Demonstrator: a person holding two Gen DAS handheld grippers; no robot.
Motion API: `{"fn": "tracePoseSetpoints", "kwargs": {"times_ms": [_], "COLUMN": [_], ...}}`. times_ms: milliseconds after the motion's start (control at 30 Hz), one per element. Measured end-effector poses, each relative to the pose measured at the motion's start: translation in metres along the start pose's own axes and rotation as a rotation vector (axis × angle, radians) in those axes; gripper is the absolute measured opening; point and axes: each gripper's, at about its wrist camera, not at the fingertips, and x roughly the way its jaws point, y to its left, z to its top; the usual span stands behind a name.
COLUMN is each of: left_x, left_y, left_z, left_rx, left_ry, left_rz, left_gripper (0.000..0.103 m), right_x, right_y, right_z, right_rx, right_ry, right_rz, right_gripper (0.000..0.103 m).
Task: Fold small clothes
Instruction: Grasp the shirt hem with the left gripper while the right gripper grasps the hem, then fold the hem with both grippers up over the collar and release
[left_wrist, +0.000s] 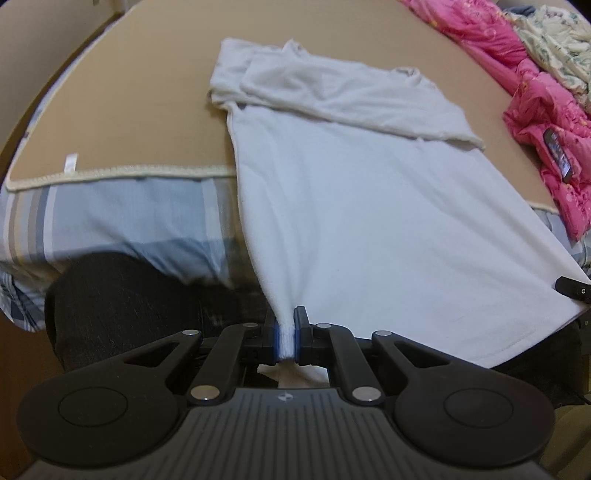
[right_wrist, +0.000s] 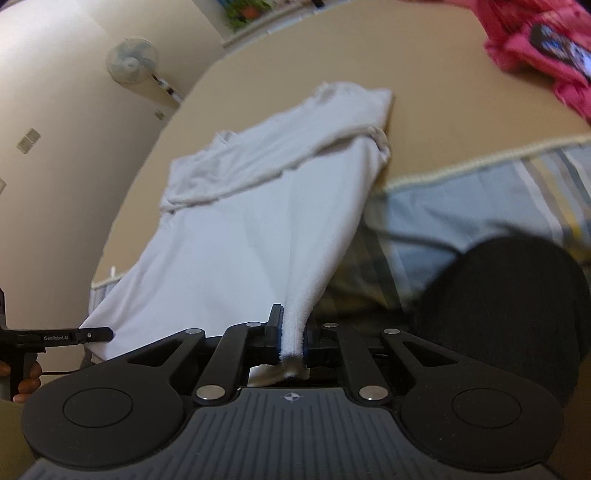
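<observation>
White and soft, the shirt (left_wrist: 369, 206) looks like fuzzy towel cloth, and it lies spread on a smooth tan mat (left_wrist: 122, 122) with a bumpy cream edge. Its far end is folded over into a thick band with a sleeve tucked in. Under the mat is a bed sheet (left_wrist: 110, 221) with blue and grey stripes. A puffy pink blanket (left_wrist: 546, 122) is bunched at the side, cut off by the picture edge. The left tongs (left_wrist: 285, 338) are clenched on one near corner of the shirt, and the right tongs (right_wrist: 291, 341) are clenched on the other near corner, so the near hem hangs off the bed between them. The right view is blurry, and a dark round shape (right_wrist: 506, 314) there is hard to make out
</observation>
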Motion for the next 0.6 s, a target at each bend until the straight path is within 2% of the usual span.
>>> {"fn": "tracePoseSetpoints", "kwargs": {"times_ms": [133,200,267,400,500,533,567,600], "left_x": [-0.001,-0.006,-0.012,-0.010,0.016,0.026,0.038,0.049], "left_y": [0.004,0.006,0.010,0.015,0.021,0.025,0.031,0.038], "left_z": [0.028,0.053,0.089,0.192,0.279,0.304,0.329,0.349], "left_rx": [0.006,-0.002,-0.004,-0.004,-0.071,-0.104,-0.139,-0.182], "left_ry": [0.005,-0.018,-0.054,-0.143,-0.227,-0.254,-0.276,-0.292], "left_rz": [0.003,-0.003,-0.022,-0.033,0.019,0.031,0.047,0.070], "left_gripper": [0.008,0.008,0.008,0.008,0.014,0.032,0.070,0.086], "right_x": [0.008,0.004,0.008,0.032,0.077,0.097,0.116,0.131], "right_y": [0.002,0.009,0.016,0.033,0.043,0.045,0.043,0.040], "right_z": [0.023,0.041,0.076,0.175,0.261,0.288,0.313,0.332], "right_rx": [0.000,-0.038,-0.078,-0.149,-0.151,-0.136,-0.106,-0.068], "right_ry": [0.034,0.031,0.018,-0.010,-0.034,-0.034,-0.031,-0.038], "right_rz": [-0.008,-0.019,-0.021,-0.031,-0.066,-0.081,-0.089,-0.108], "right_gripper": [0.009,0.009,0.009,0.009,0.011,0.014,0.028,0.043]}}
